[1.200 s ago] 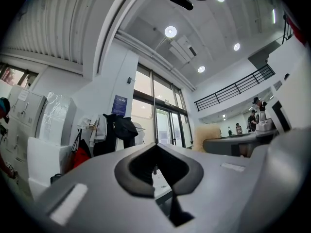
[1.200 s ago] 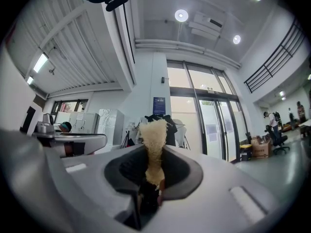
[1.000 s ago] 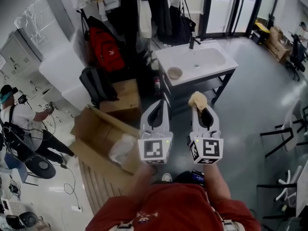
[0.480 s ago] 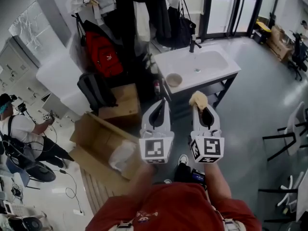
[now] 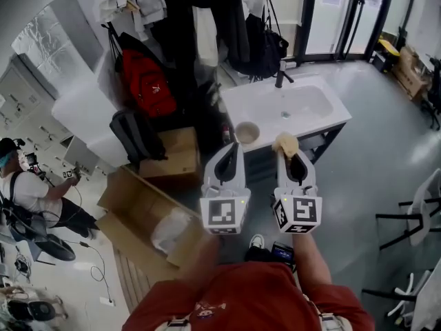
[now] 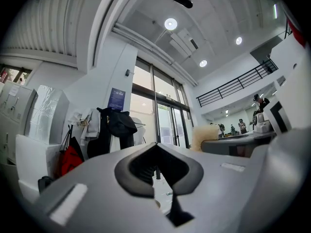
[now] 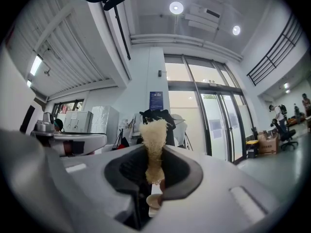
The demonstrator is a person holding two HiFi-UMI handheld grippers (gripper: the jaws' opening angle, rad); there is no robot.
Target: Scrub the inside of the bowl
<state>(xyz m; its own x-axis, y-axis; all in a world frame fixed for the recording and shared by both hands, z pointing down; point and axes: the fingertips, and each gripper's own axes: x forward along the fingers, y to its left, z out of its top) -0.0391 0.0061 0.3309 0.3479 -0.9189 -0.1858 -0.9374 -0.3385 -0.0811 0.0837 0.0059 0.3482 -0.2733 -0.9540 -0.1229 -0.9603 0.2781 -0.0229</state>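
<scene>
Right gripper (image 5: 292, 161) has its jaws clamped on a fuzzy beige scrubber (image 5: 283, 143) that pokes out past the tips. Left gripper (image 5: 231, 152) is closed all the way, nothing in it. The bowl (image 5: 247, 132) sits on the corner of the white sink counter (image 5: 265, 102), out beyond both sets of jaws, and neither one touches it.

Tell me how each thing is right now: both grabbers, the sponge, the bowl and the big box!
left gripper: shut, empty.
right gripper: shut on the sponge.
sponge: pinched, sticking out past the jaws.
bowl: upright on the counter, untouched.
cardboard box: open, flaps spread.
</scene>
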